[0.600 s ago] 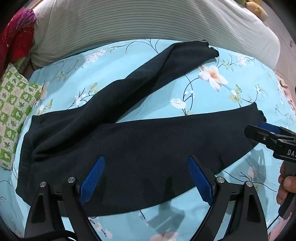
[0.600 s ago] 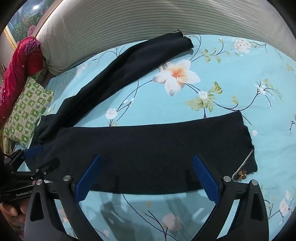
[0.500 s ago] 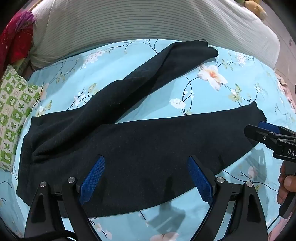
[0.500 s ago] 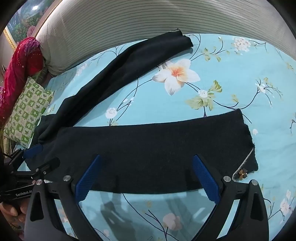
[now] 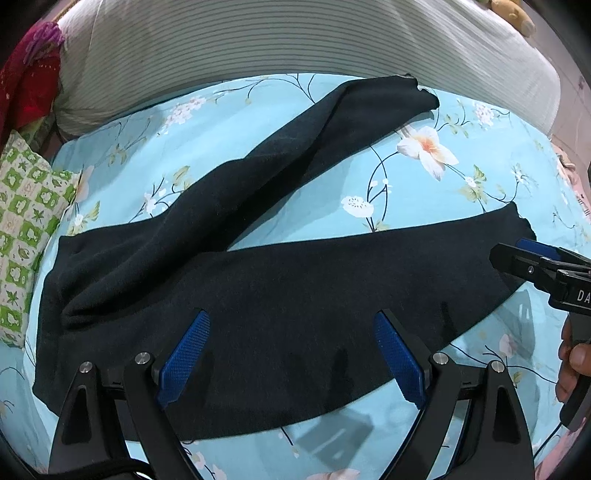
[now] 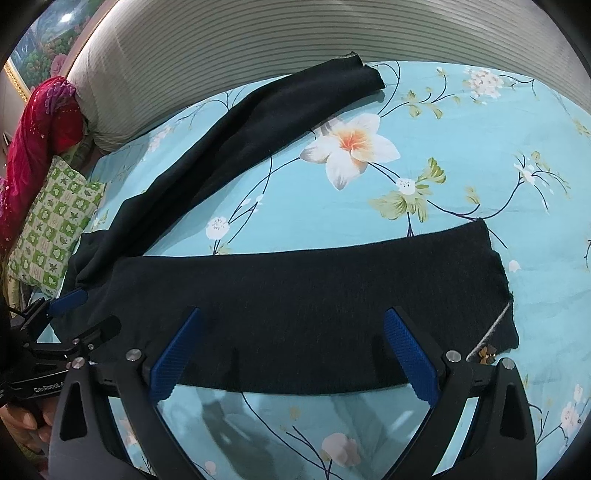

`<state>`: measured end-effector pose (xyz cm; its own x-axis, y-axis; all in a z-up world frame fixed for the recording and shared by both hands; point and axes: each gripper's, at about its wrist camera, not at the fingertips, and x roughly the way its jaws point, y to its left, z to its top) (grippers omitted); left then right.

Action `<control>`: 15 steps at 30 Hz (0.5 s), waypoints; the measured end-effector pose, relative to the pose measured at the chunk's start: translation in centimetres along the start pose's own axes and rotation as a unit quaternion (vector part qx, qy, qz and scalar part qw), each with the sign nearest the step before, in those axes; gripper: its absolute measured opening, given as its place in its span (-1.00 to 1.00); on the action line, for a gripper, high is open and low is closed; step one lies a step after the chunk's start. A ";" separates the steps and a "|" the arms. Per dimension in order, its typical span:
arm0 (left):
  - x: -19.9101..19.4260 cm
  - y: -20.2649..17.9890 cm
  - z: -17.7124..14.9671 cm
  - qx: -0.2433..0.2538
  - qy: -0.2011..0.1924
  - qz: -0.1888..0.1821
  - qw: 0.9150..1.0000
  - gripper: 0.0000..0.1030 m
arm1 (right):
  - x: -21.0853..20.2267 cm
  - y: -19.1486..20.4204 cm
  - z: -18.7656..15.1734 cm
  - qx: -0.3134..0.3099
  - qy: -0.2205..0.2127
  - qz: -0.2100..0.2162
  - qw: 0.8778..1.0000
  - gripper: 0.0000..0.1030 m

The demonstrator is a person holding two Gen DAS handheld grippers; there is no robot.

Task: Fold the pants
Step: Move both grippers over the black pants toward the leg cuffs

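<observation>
Black pants (image 5: 280, 280) lie spread on a blue flowered bedsheet (image 5: 424, 192), waist at the left, legs splayed apart toward the right. The near leg (image 6: 314, 291) lies flat; the far leg (image 6: 266, 122) runs diagonally toward the headboard. My left gripper (image 5: 291, 354) is open and empty above the near leg's upper part. My right gripper (image 6: 291, 350) is open and empty above the near leg toward its cuff; it also shows in the left wrist view (image 5: 532, 262) at the cuff. The left gripper shows in the right wrist view (image 6: 77, 314) by the waist.
A grey striped padded headboard (image 5: 295, 40) runs along the far side of the bed. A green-and-white patterned pillow (image 5: 22, 229) and red cloth (image 6: 40, 129) lie at the left. A small stuffed toy (image 5: 513, 14) sits at the far right.
Both grippers have barely moved; the views shifted very slightly. The pants lie as before.
</observation>
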<state>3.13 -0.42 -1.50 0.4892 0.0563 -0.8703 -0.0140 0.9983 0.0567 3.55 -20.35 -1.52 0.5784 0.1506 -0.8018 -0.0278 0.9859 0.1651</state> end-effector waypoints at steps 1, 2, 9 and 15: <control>0.1 0.0 0.2 0.001 0.000 0.002 1.000 0.77 | 0.0 0.0 0.1 0.000 -0.001 0.001 1.000 0.91; 0.1 0.0 0.4 0.001 0.000 0.005 1.000 0.77 | 0.0 0.0 0.1 0.000 -0.003 0.002 1.000 0.91; 0.7 -0.2 2.1 0.026 -0.007 0.027 0.999 0.77 | 0.1 -0.2 1.4 0.013 -0.008 0.022 1.000 0.91; 1.4 -0.3 4.6 0.042 -0.013 0.041 0.998 0.78 | 0.1 -0.6 3.9 0.017 -0.026 0.043 0.999 0.91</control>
<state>7.83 -0.72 -0.50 0.5114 0.1362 -0.8485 0.0169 0.9856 0.1684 6.80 -21.25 0.53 0.6169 0.2290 -0.7529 -0.0514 0.9664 0.2519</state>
